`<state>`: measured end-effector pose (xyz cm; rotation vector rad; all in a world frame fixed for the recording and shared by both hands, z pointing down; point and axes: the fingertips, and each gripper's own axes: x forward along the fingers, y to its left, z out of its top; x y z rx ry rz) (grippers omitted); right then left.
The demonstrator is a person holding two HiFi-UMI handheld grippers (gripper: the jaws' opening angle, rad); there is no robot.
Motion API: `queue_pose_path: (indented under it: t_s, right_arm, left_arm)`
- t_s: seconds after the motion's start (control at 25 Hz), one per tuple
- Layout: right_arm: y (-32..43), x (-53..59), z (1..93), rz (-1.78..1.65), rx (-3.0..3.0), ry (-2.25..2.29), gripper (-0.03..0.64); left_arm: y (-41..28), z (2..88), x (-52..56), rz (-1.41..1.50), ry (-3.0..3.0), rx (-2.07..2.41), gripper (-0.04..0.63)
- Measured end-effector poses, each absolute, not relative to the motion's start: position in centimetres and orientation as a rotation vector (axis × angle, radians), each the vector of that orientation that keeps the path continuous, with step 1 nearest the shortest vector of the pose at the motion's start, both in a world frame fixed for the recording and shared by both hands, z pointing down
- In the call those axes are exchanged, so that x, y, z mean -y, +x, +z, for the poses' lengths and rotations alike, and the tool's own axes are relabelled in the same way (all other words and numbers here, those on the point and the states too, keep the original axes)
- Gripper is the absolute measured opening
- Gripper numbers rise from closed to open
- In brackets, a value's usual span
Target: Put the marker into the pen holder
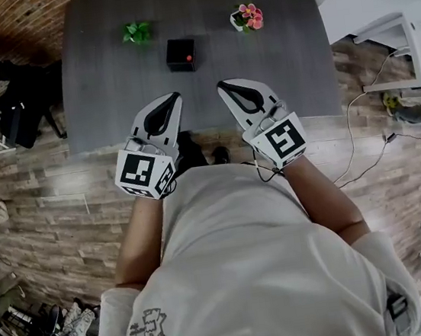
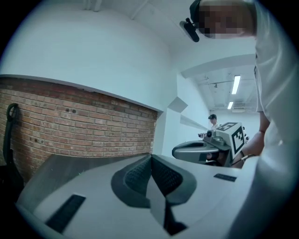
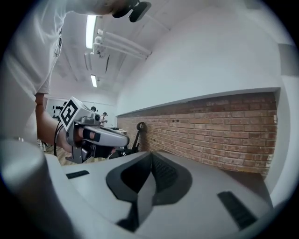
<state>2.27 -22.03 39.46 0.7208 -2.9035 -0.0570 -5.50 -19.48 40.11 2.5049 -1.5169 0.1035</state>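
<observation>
A black square pen holder (image 1: 180,54) stands on the dark grey table (image 1: 109,100), near its middle. A small red tip (image 1: 189,58), apparently the marker's end, shows at the holder's top. The rest of the marker is hidden. My left gripper (image 1: 176,95) and right gripper (image 1: 221,85) hover side by side over the table's near edge, short of the holder. Both point toward it. Each has its jaws closed together with nothing between them. The left gripper (image 2: 150,156) and the right gripper (image 3: 150,154) each see only walls and the other gripper.
A small green plant (image 1: 136,32) and a pot of pink flowers (image 1: 248,17) stand behind the holder, to its left and right. A black chair (image 1: 21,104) is left of the table. White furniture (image 1: 410,45) and floor cables (image 1: 369,142) lie to the right.
</observation>
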Motion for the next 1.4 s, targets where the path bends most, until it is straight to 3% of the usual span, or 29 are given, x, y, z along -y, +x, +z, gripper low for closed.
queue_pose_path:
  t_s: [0.76, 1.4]
  right_arm:
    - [3.3, 16.5, 34.9, -0.092, 2.979, 0.693, 0.005]
    - [-2.2, 9.5, 32.9, -0.148, 2.924, 0.897, 0.005]
  left_arm:
    - [-5.8, 36.3, 13.7, 0.063, 2.529, 1.536, 0.011]
    - [-13.0, 33.9, 7.2, 0.041, 2.664, 1.395, 0.011]
